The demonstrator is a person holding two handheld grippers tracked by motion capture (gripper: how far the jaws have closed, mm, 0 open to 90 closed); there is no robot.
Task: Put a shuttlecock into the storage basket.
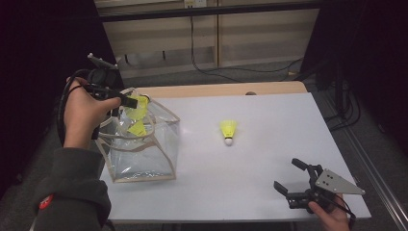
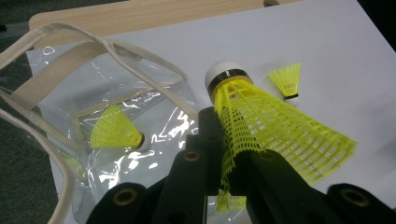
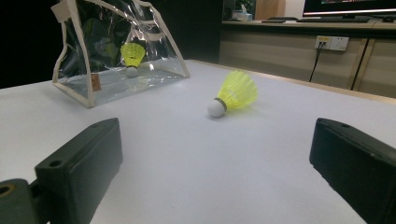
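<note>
Over the white counter (image 1: pixel 269 159) in the high view, the left gripper (image 1: pixel 126 100) hangs above the open top of a clear plastic tote bag with beige fabric trim and handles (image 1: pixel 144 144), which stands near the counter's left edge. Its fingers are clamped on a yellow mesh shuttlecock with a white cork tip (image 1: pixel 138 102). A second yellow shuttlecock (image 1: pixel 137 128) lies lower, inside the bag. A third yellow shuttlecock (image 1: pixel 229 131) lies on its side near the middle of the counter, well apart from the bag. The right gripper (image 1: pixel 292 177) rests at the counter's near right corner, its fingers spread wide with nothing between them.

From the left gripper view, the fingers pinch the mesh skirt of the held shuttlecock (image 2: pixel 261 126), its white tip pointing up and away from the camera. Beneath, the bag (image 2: pixel 56 88) gapes open with the second shuttlecock (image 2: pixel 114 130) lying inside it on its side. The third shuttlecock (image 2: pixel 287 81) lies beyond on the counter (image 2: pixel 327 46).

From the right gripper view, the two black fingers stand far apart at the bottom corners, empty. The third shuttlecock (image 3: pixel 233 95) lies ahead on the counter (image 3: pixel 210 177), tip toward the camera's left. The bag (image 3: pixel 93 70) stands farther back at the left, with the second shuttlecock (image 3: pixel 132 57) visible through its clear wall.
</note>
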